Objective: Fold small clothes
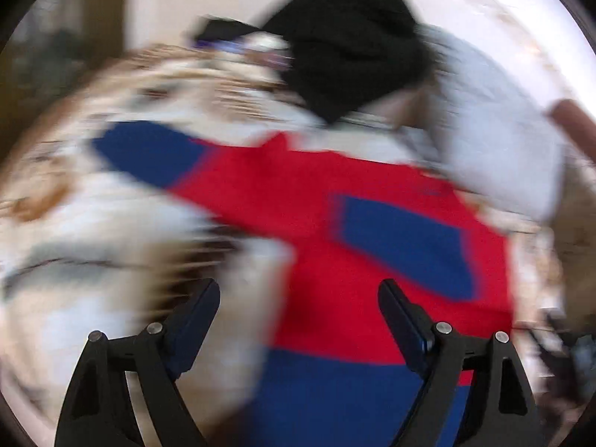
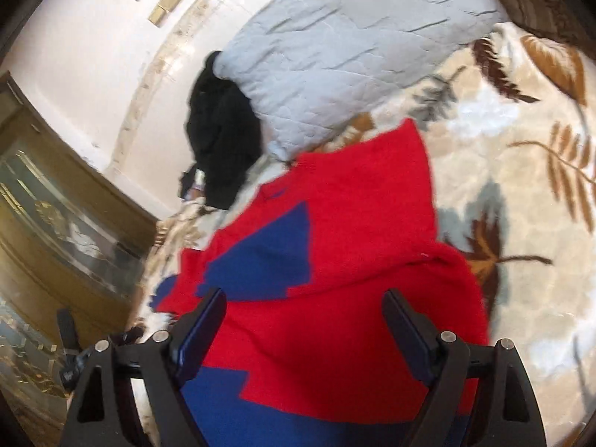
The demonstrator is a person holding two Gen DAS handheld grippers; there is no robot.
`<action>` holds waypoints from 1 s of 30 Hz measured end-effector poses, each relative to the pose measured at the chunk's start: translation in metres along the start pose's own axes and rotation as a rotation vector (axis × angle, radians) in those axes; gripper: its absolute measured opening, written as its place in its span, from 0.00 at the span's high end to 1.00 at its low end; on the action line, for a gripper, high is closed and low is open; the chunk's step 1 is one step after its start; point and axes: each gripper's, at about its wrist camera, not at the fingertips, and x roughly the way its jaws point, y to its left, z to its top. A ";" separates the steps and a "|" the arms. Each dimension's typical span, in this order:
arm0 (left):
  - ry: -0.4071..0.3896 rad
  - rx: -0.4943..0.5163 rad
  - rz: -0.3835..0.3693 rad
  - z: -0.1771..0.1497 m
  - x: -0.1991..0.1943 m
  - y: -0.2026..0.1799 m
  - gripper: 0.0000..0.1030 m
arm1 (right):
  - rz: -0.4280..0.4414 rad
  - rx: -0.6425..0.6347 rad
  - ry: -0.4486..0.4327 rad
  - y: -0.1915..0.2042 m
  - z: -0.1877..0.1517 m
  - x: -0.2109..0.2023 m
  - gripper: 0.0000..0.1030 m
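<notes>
A small red and blue knit sweater lies spread on a leaf-patterned blanket; the left wrist view is motion-blurred. It also shows in the right wrist view. My left gripper is open and empty above the sweater's lower hem, its left finger over the blanket. My right gripper is open and empty above the sweater's body, with the cloth between and under its fingers.
A black garment lies beyond the sweater, also in the right wrist view. A pale grey quilted pillow lies beside it. The blanket stretches right. A wooden glass-front cabinet and white wall stand at the left.
</notes>
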 end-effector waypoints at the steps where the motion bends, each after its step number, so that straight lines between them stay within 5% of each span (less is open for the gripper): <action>1: 0.033 -0.001 -0.069 0.011 0.014 -0.020 0.16 | 0.000 -0.017 -0.006 0.003 0.001 -0.002 0.15; 4: 0.090 -0.027 -0.106 0.032 0.056 -0.050 0.16 | 0.012 -0.033 -0.015 0.008 0.001 -0.007 0.15; 8: 0.180 -0.172 -0.029 0.041 0.115 -0.039 0.23 | 0.033 -0.041 -0.018 0.012 0.004 -0.007 0.15; 10: 0.197 -0.239 0.049 0.042 0.128 -0.025 0.54 | 0.036 -0.042 -0.016 0.012 0.004 -0.006 0.15; 11: 0.181 -0.227 0.090 0.044 0.123 -0.024 0.93 | 0.037 -0.042 -0.014 0.012 0.004 -0.005 0.15; 12: 0.174 -0.228 0.078 0.046 0.119 -0.024 0.96 | 0.036 -0.041 -0.010 0.012 0.003 -0.005 0.15; 16: -0.023 -0.162 0.025 0.042 0.063 -0.041 0.96 | 0.024 -0.036 -0.011 0.010 0.003 -0.002 0.15; 18: -0.011 -0.125 0.070 0.030 0.071 -0.041 0.95 | 0.011 -0.019 -0.010 0.006 0.002 0.000 0.14; 20: 0.113 -0.113 0.160 0.015 0.113 -0.028 0.91 | -0.007 0.018 -0.001 -0.003 0.001 0.004 0.14; 24: -0.044 0.060 0.199 0.001 0.105 -0.043 0.91 | -0.017 0.107 0.011 -0.025 0.000 0.005 0.14; 30: -0.082 -0.007 0.103 -0.005 0.106 -0.025 0.91 | 0.039 0.241 0.000 -0.041 0.026 0.006 0.13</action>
